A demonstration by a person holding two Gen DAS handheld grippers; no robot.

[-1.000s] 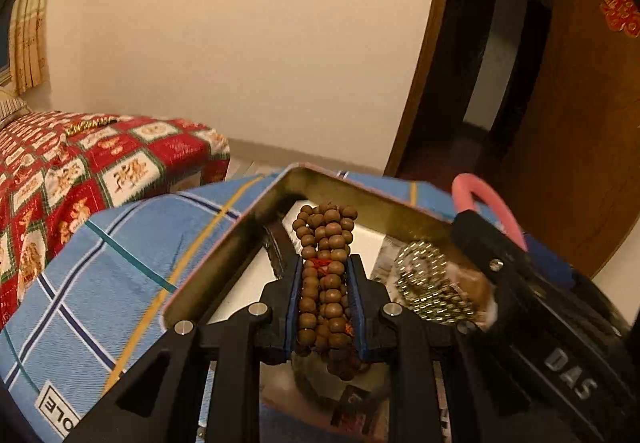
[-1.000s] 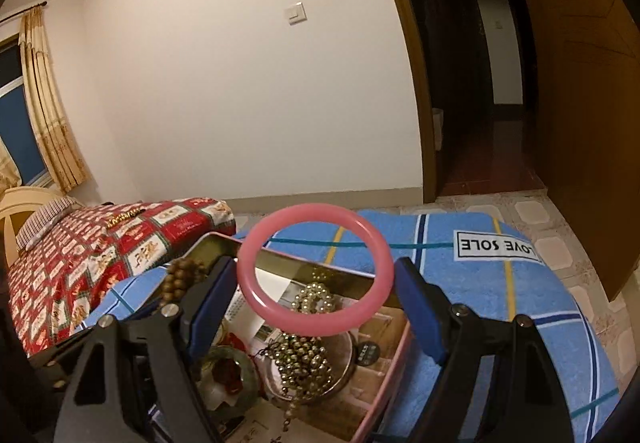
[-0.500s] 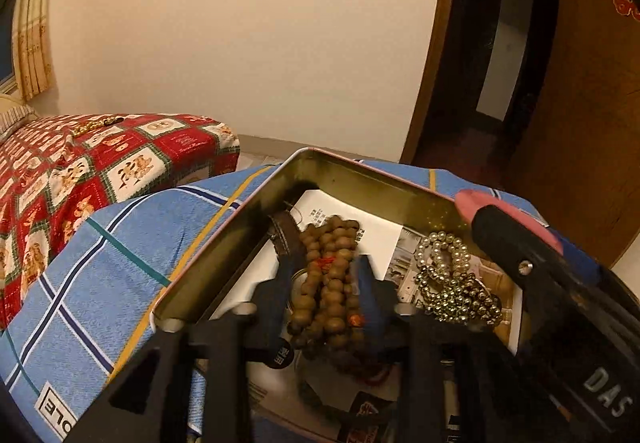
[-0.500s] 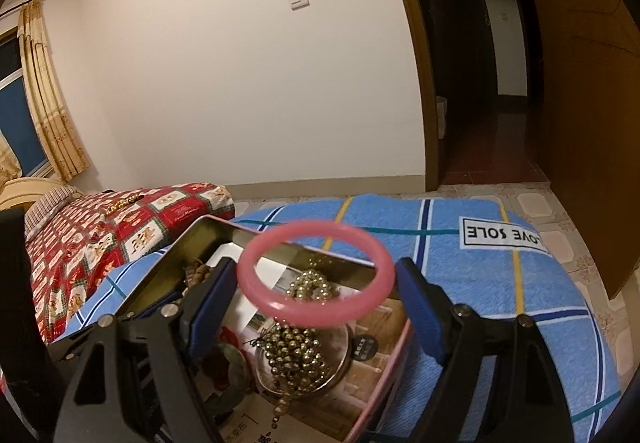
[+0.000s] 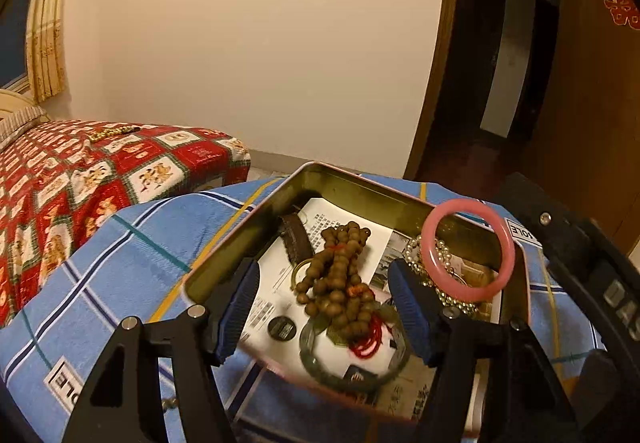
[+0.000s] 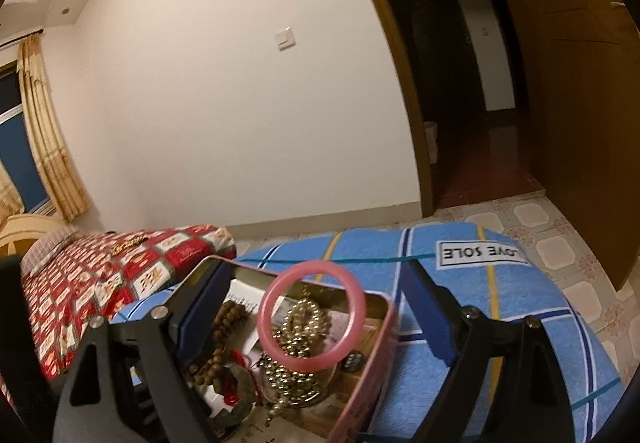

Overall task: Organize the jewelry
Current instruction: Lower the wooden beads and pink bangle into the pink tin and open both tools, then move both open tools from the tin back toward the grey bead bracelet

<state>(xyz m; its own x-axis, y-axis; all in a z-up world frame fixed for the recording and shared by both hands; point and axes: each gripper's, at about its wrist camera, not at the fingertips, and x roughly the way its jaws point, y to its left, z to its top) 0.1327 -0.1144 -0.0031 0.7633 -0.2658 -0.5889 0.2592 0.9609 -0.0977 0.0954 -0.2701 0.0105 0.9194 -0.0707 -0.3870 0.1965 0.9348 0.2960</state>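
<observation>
Here we are mid-drop, by our reading: both pieces are going into the open tin (image 5: 360, 187) that sits on the blue checked cloth (image 5: 120, 251). Our left gripper (image 5: 324, 307) has just been opening, and its jaws now stand well apart with the brown bead strand (image 5: 340, 283) lying loose between them on the tin's paper lining, touching neither pad. Our right gripper (image 6: 316, 319) has also just been opening; its jaws are apart and the pink bangle (image 6: 312, 323) sits between them over the gold beads (image 6: 296, 339), clear of both pads as far as we can tell, though whether it rests or is falling is unclear. Next, we judge, both pairs of jaws must draw back without snagging beads. Both grippers point forward and tilt downward into the tin, side by side.
</observation>
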